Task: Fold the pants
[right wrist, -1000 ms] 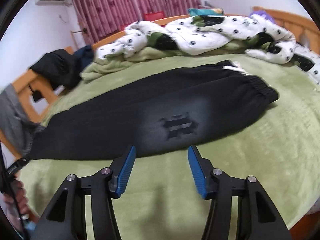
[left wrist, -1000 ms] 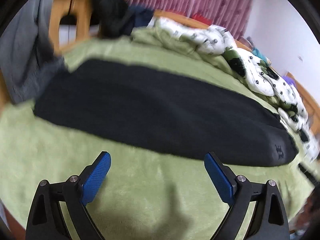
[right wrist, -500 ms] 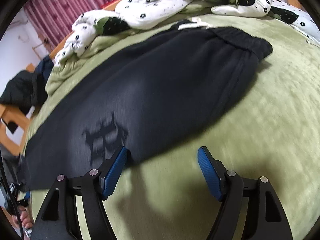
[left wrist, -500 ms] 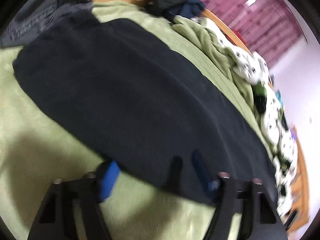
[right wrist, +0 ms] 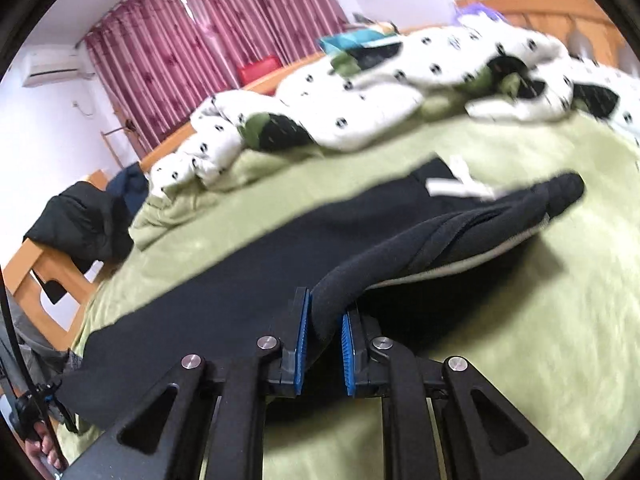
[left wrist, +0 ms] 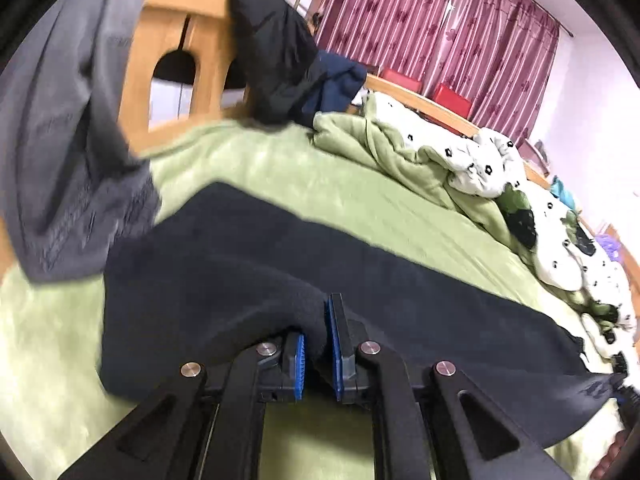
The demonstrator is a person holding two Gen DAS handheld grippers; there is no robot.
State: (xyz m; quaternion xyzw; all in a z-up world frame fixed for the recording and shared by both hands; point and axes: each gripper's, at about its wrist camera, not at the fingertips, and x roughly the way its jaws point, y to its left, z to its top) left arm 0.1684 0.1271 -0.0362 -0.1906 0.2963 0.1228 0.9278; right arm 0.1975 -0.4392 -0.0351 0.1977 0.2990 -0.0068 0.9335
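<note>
Black pants (left wrist: 248, 264) lie lengthwise across a green bed blanket (left wrist: 320, 184). My left gripper (left wrist: 318, 344) is shut on the near edge of the pants towards the leg end and lifts a fold of cloth. In the right wrist view the pants (right wrist: 248, 280) run from the lower left to the waistband (right wrist: 560, 190) with its white drawstring (right wrist: 456, 186). My right gripper (right wrist: 324, 340) is shut on the near edge of the pants close to the waist, and the cloth there is raised off the blanket (right wrist: 520, 320).
A rumpled white spotted duvet (right wrist: 400, 92) lies along the far side of the bed. A grey garment (left wrist: 60, 152) hangs over the wooden bed frame (left wrist: 172, 52) at the left, with dark clothes (left wrist: 280, 68) piled beside it. Maroon curtains (left wrist: 440, 28) cover the far wall.
Both grippers moved forward to the near edge of the pants and closed on it. The gripped edge now rises off the blanket at both ends.
</note>
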